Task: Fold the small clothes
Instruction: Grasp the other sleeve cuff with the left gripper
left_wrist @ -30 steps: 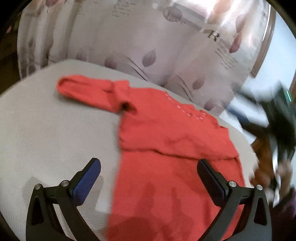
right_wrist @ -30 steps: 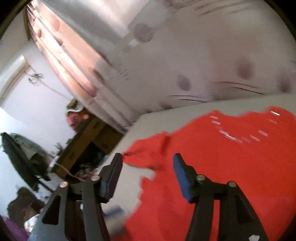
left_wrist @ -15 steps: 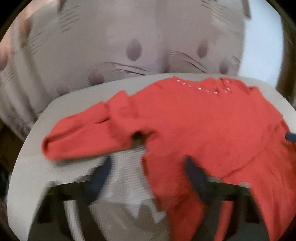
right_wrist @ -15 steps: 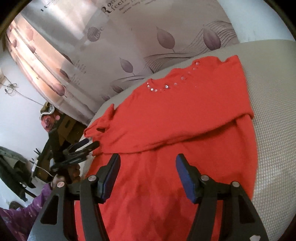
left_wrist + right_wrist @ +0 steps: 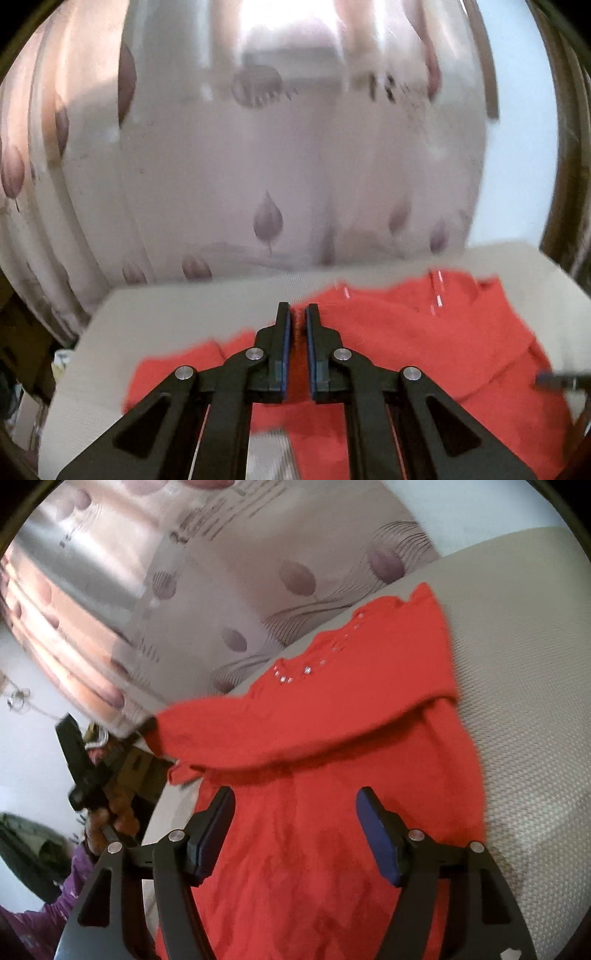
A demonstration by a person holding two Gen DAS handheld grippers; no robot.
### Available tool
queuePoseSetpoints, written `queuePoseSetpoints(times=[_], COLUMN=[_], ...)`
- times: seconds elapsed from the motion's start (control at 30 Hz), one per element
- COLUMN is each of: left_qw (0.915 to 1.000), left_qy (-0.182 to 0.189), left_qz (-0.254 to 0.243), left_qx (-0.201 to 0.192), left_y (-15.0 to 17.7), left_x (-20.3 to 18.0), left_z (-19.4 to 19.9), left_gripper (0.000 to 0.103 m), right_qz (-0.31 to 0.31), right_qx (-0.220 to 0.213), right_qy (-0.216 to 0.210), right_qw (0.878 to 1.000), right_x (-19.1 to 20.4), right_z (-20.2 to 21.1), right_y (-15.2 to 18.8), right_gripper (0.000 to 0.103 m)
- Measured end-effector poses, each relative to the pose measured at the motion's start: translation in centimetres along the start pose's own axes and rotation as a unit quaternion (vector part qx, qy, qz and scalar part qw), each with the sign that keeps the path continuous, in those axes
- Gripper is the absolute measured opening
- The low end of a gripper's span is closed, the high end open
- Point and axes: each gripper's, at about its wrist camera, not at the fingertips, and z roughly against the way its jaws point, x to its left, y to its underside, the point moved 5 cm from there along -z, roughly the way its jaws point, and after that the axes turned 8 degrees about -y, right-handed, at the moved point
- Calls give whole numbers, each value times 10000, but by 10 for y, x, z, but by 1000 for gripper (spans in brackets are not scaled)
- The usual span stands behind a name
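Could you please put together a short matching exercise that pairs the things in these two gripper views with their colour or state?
Things:
1. left gripper
2. right gripper
3. sweater
4. curtain

Colour or state:
A. pale, with purple leaf shapes
B. red, with shiny studs at the neckline
C. jaws apart and opening, hovering over red cloth
D. jaws shut on a sleeve of red cloth

Pairs: 1-D, 2-C, 3-B, 4-A

Backlit leaf-print curtain (image 5: 295, 166), beige textured tabletop (image 5: 524, 686), pale wall (image 5: 33, 760)
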Motion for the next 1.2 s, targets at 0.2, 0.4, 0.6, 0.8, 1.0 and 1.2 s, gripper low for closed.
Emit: queuePoseSetpoints(times=[0.2, 0.4, 0.6, 0.8, 1.0, 1.2], left_qw=[9957, 9951, 9969, 9949, 9925, 9922], left_qy=[65, 98, -65, -404, -438, -428], left_qz=[-130, 441, 254, -28, -10, -160], left_qx=[916, 877, 744, 921, 1140, 1164], left_y=[32, 47, 35, 45, 60, 64], left_x=[-1, 12, 10, 5, 1, -5], left_z=[-67, -72, -69, -81, -93, -94], left_gripper=[8, 8, 9, 9, 9, 11], right_qz=[-179, -572, -773, -1246, -1210, -1143], right_qx=[-167, -4, 102, -1292, -1281, -1093], right_qy=[-3, -339, 94, 974, 1527, 370], right_qw=[9997, 9978, 9969, 9789, 9724, 9867], right_x=[-5, -2, -16, -52, -70, -51], right_z=[9, -8, -52, -13, 10, 3], right_y=[-2, -24, -63, -88, -86, -115], right_gripper=[70, 72, 77, 65, 36, 43])
